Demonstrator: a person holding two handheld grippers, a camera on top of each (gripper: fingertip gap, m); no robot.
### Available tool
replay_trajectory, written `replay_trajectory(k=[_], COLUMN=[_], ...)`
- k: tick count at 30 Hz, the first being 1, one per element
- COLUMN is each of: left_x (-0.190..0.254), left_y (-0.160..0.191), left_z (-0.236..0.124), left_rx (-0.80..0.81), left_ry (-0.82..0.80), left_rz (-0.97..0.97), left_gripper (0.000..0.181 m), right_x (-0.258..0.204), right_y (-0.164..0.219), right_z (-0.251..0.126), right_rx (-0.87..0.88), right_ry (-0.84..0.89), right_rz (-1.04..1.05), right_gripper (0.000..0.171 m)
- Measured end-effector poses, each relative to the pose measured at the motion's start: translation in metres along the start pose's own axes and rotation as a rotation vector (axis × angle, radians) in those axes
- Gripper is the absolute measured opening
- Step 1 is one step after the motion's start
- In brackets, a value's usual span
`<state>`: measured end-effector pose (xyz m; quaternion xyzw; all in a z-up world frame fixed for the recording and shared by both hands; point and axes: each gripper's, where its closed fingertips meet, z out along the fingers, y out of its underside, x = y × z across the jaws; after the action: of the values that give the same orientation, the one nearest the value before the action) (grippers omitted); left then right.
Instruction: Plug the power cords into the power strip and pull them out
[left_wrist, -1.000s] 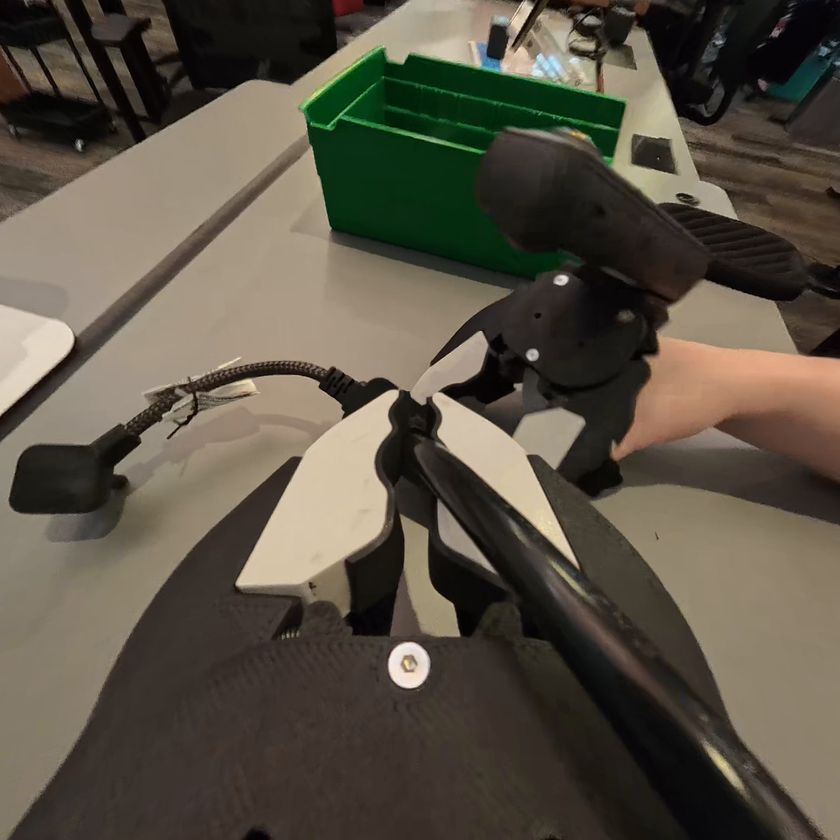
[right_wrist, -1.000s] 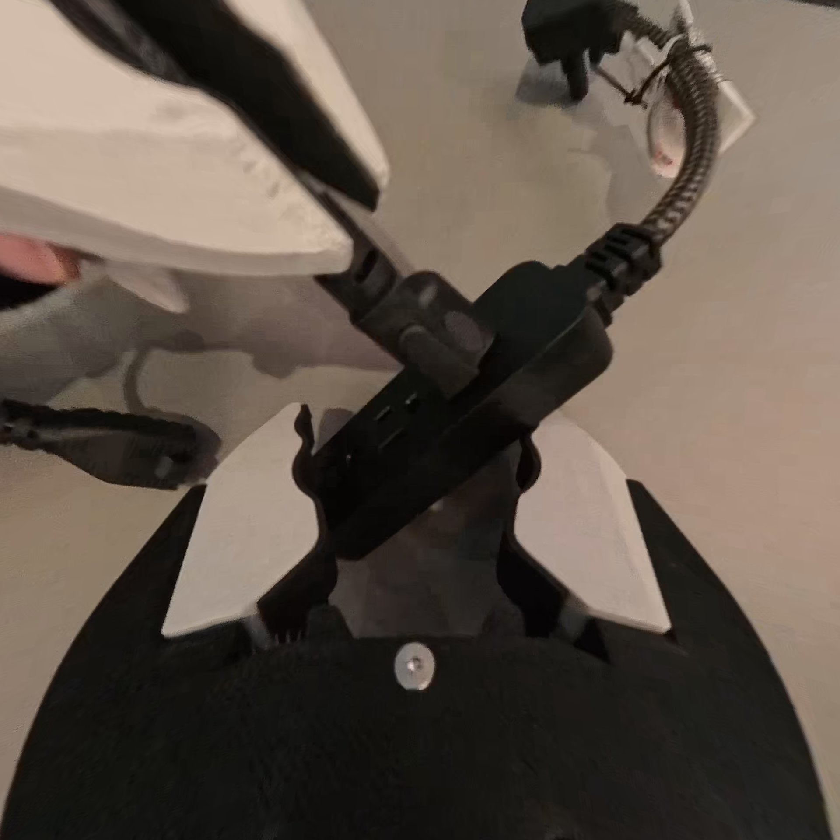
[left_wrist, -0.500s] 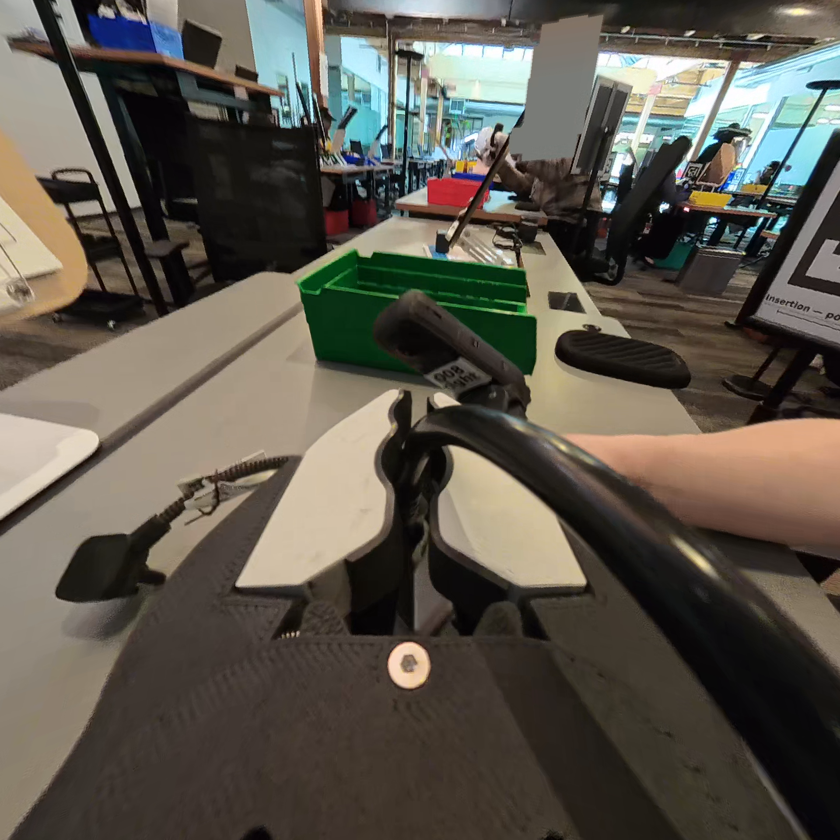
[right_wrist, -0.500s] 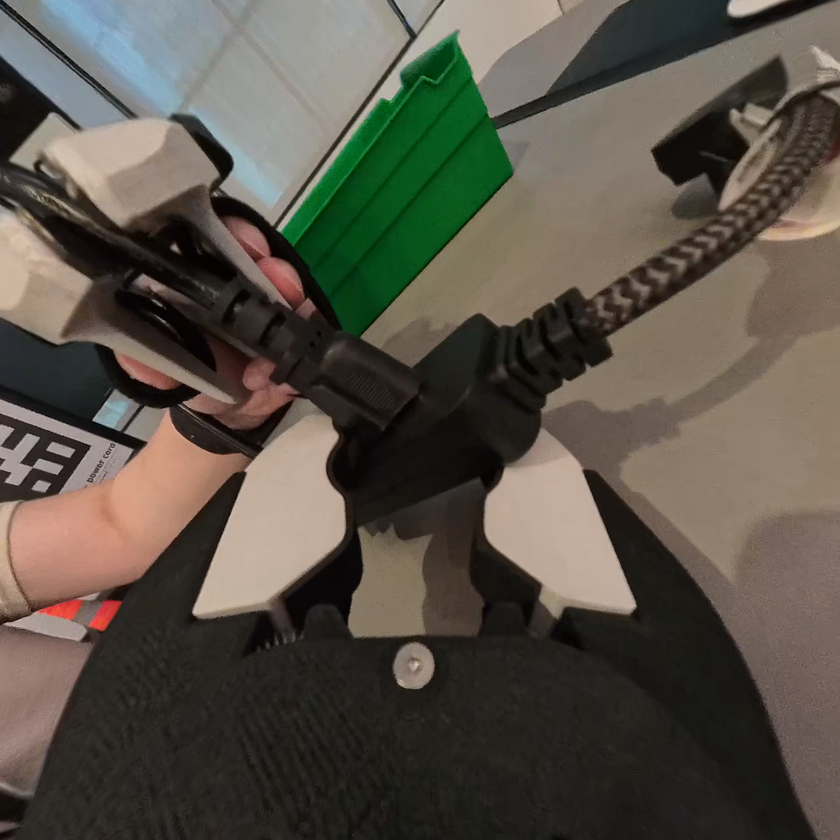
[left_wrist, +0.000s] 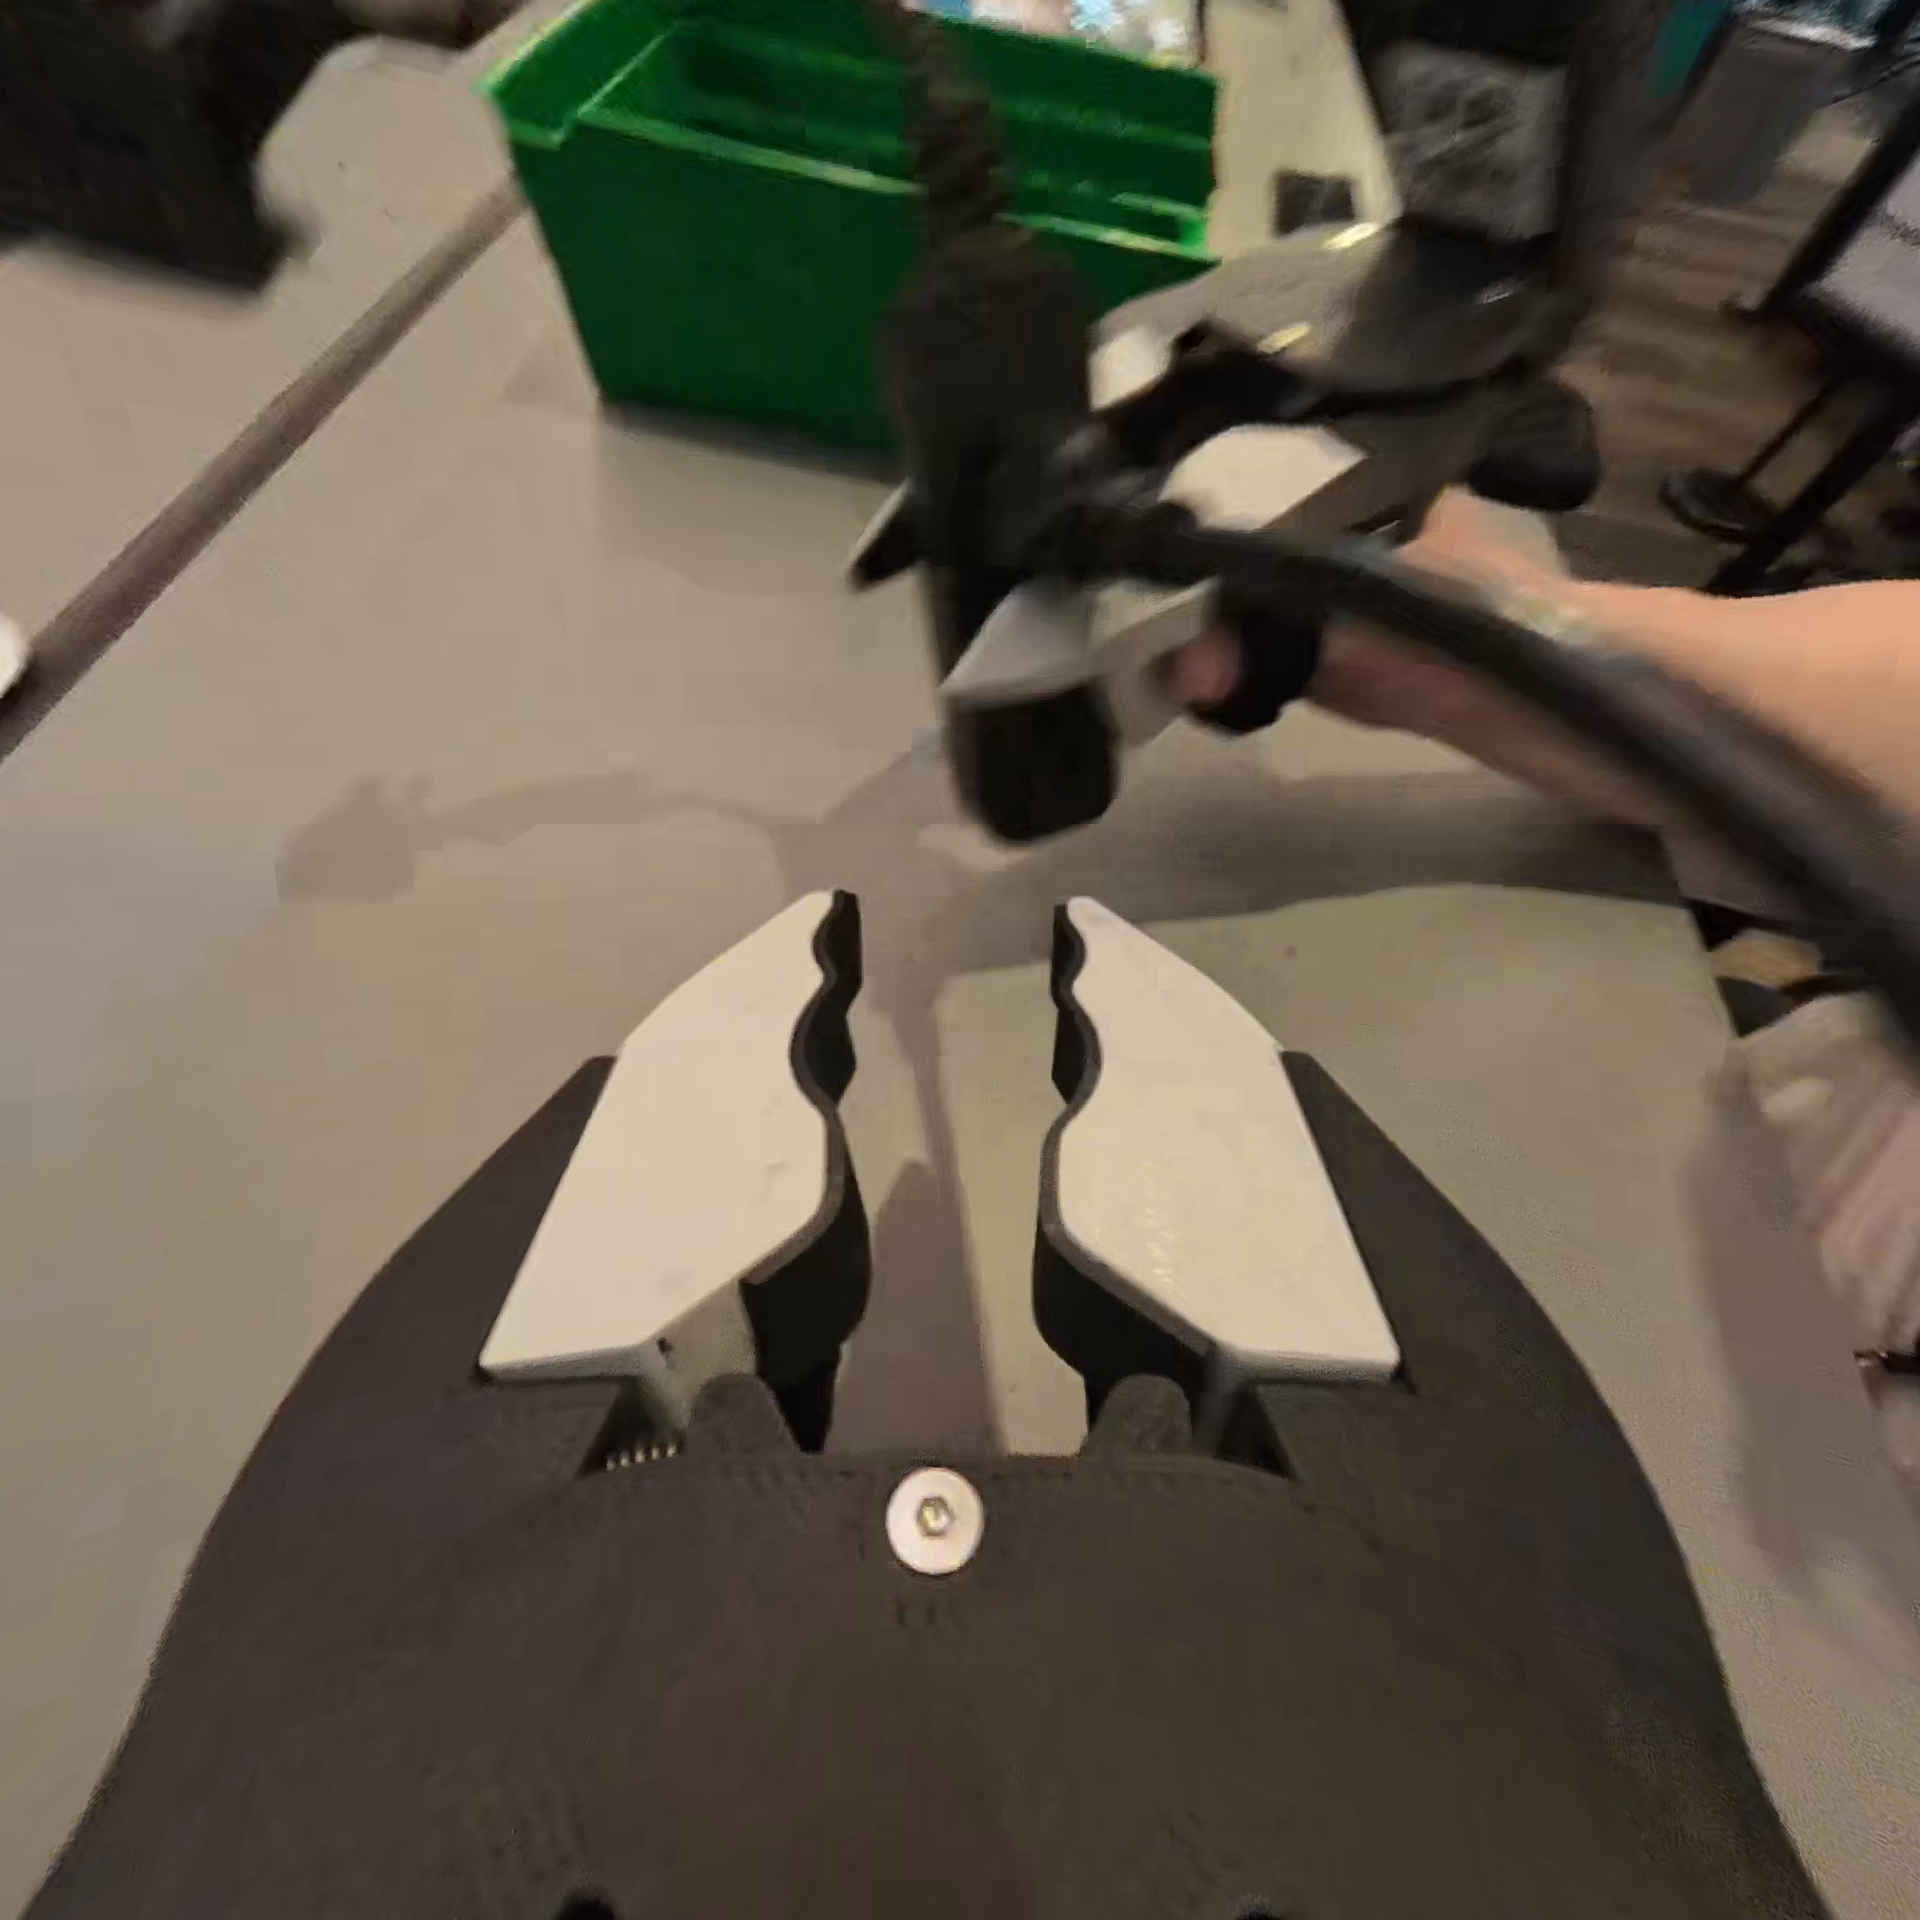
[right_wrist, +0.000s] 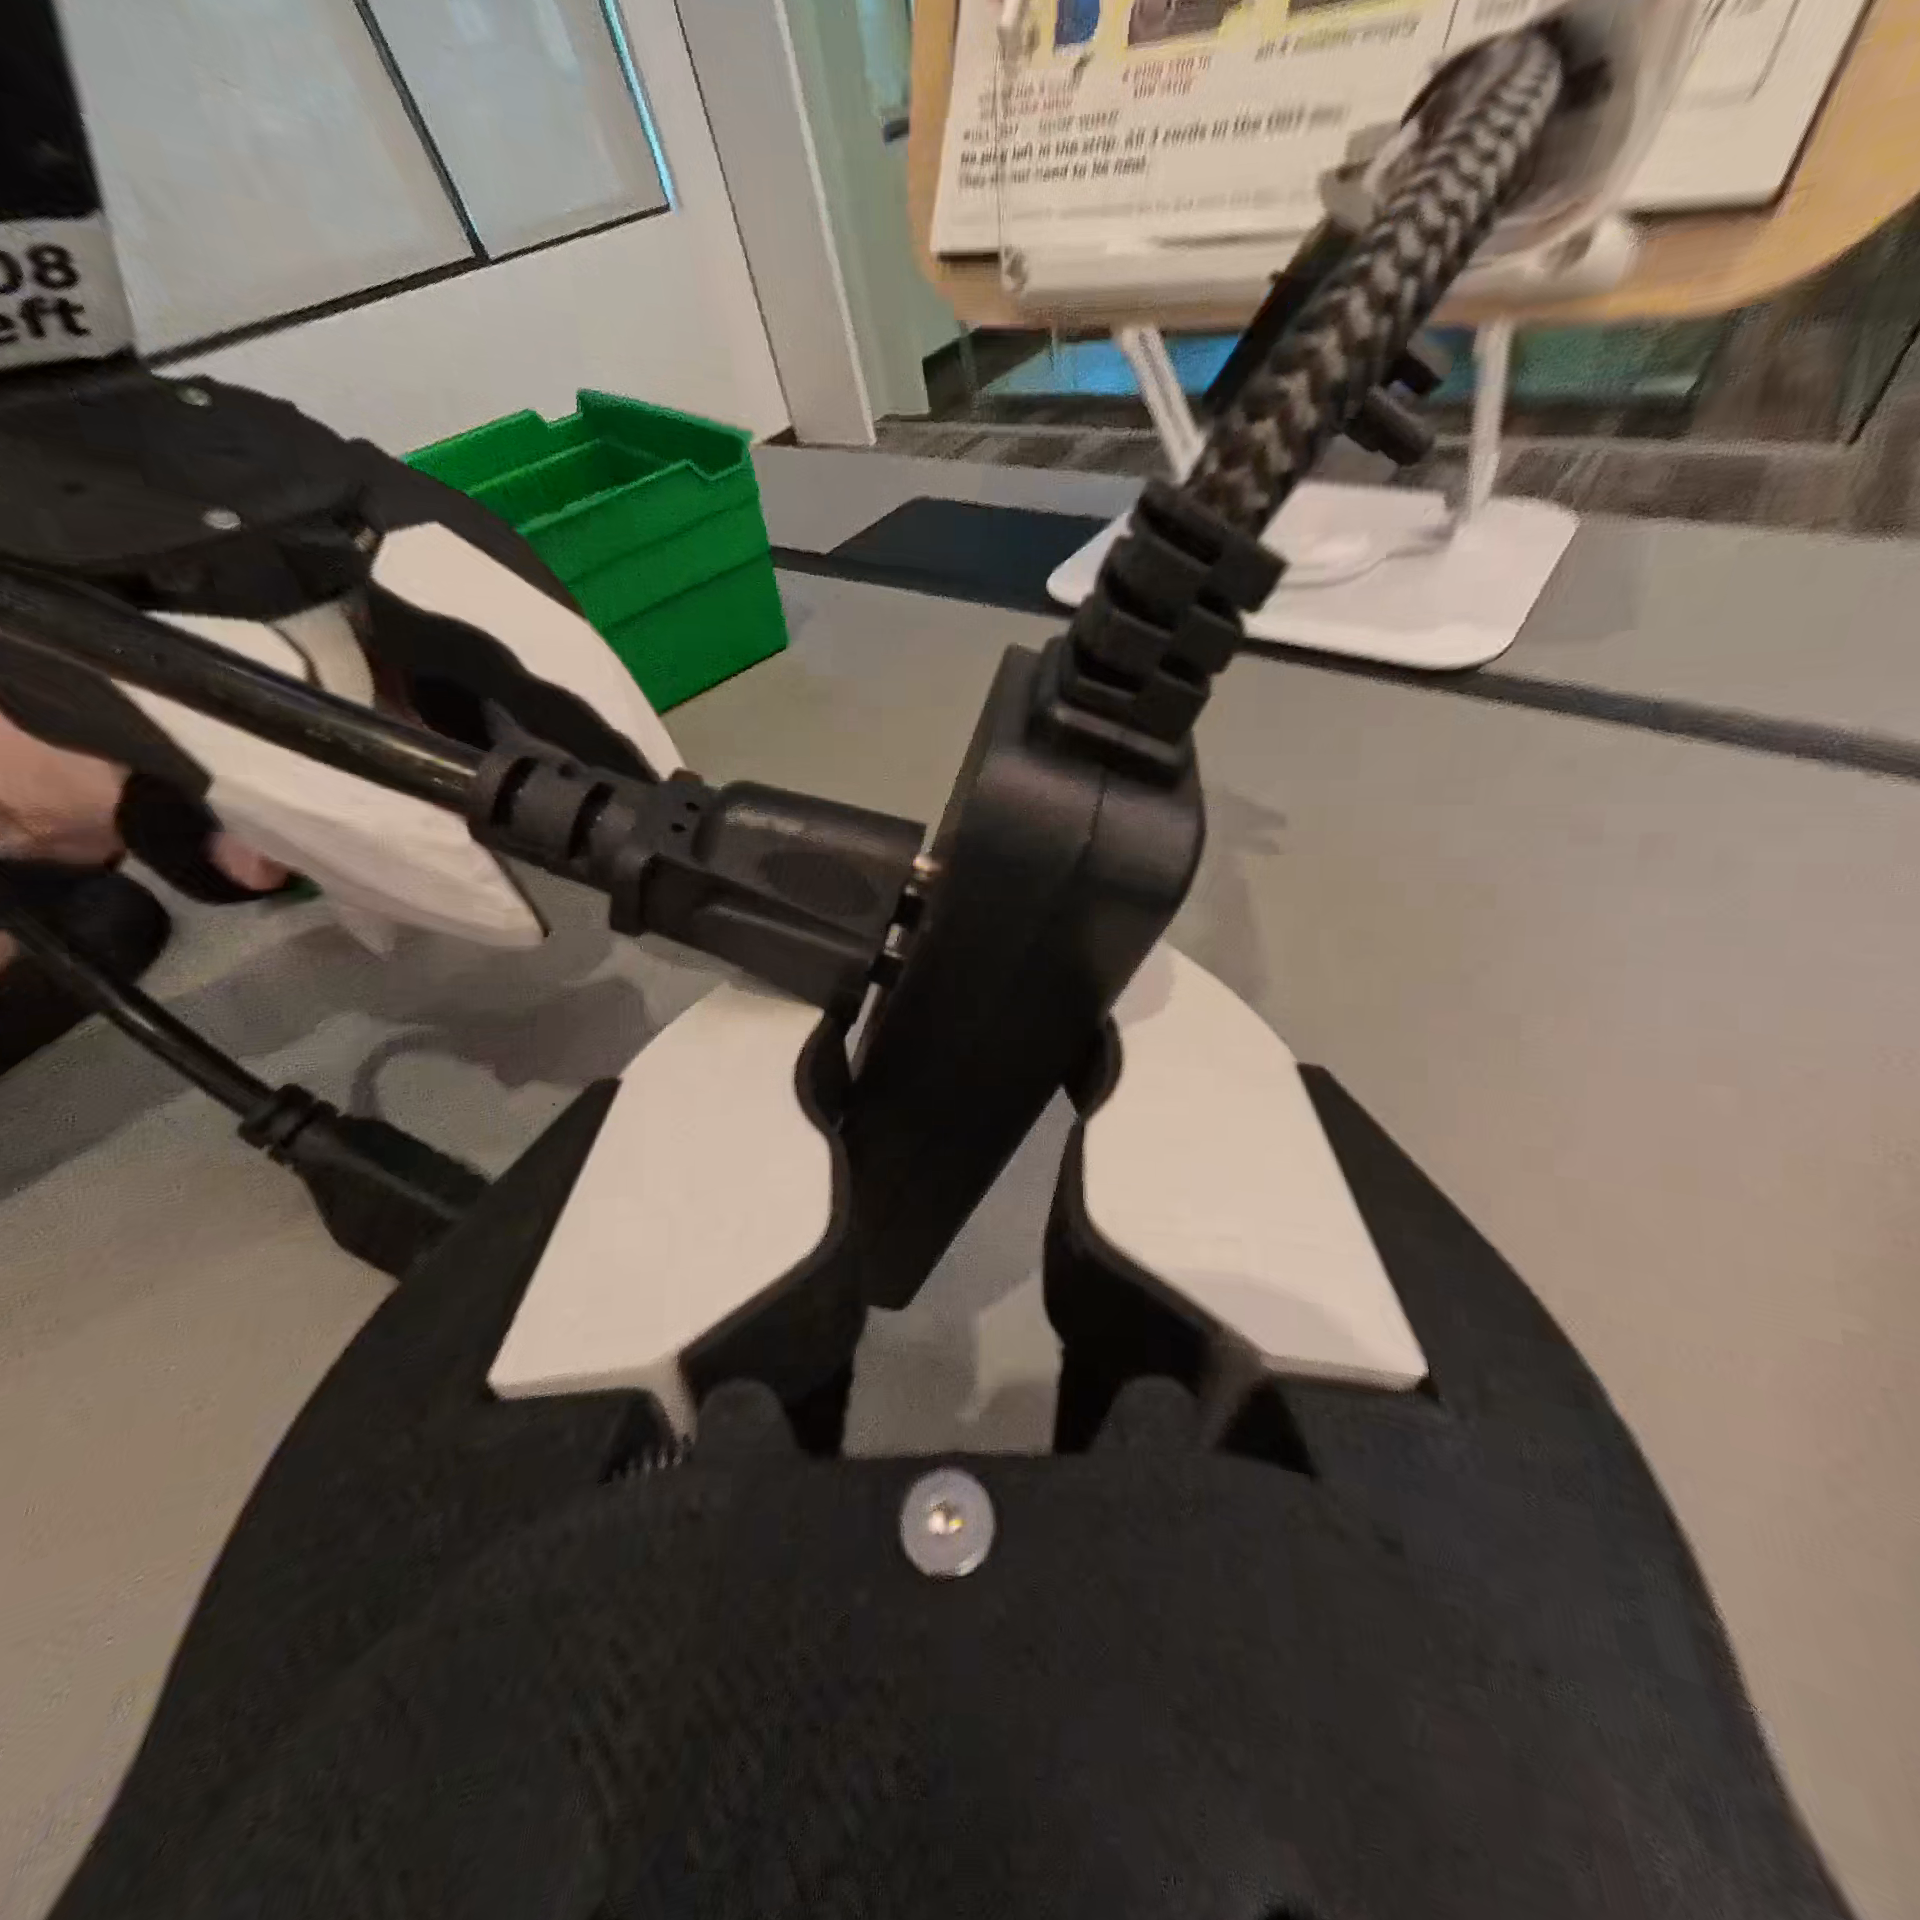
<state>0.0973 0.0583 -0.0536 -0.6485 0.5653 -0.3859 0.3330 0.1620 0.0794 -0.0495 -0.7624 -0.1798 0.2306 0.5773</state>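
Note:
My right gripper is shut on a black power strip and holds it upright above the grey table. A black power cord plug sits in the strip's side socket, with a little of its prongs showing. The strip's braided cable rises to the upper right. My left gripper is open and empty, pulled back from the strip. The right gripper and the cord show blurred ahead of it. In the right wrist view the left gripper's fingers lie behind the cord.
A green bin stands at the back of the table and also shows in the right wrist view. A white stand holding a board is at the far right. Another black plug lies on the table. A forearm reaches in from the right. From the left gripper's tips to the black plug is close to 12 centimetres.
My left gripper has opened, let go of the cord and drawn back. The right gripper has turned the strip upright, with the plug still in it.

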Motion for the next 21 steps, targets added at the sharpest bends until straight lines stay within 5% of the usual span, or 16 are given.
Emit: replay_trajectory(k=[3,6,8,15,18,21], left_x=[-0.033,-0.01,0.02,0.048,0.056,0.051], left_y=[-0.018,-0.085,-0.103,-0.09,-0.066,-0.059], left_z=[-0.028,-0.059,-0.046,0.004,0.017,0.021], left_rx=[0.121,0.394,0.293,-0.239,-0.409,-0.451], left_ry=[-0.079,0.197,0.234,-0.096,-0.081,-0.129], left_rz=[-0.141,-0.391,-0.322,0.094,0.191,0.251], left_gripper=[0.025,0.037,0.047,0.062,0.024,0.021], right_x=[0.006,0.008,0.006,-0.008,-0.016,-0.015], right_y=[-0.017,-0.031,-0.041,-0.074,-0.079,-0.07], right_z=[-0.017,-0.027,-0.03,-0.037,-0.037,-0.036], right_rx=[0.069,0.1,0.111,0.197,0.2,0.179], right_ry=[0.071,0.134,0.181,0.29,0.303,0.225], right_rz=[-0.183,-0.295,-0.351,-0.505,-0.567,-0.56], right_gripper=[0.039,0.039,0.039,0.039,0.04,0.042])
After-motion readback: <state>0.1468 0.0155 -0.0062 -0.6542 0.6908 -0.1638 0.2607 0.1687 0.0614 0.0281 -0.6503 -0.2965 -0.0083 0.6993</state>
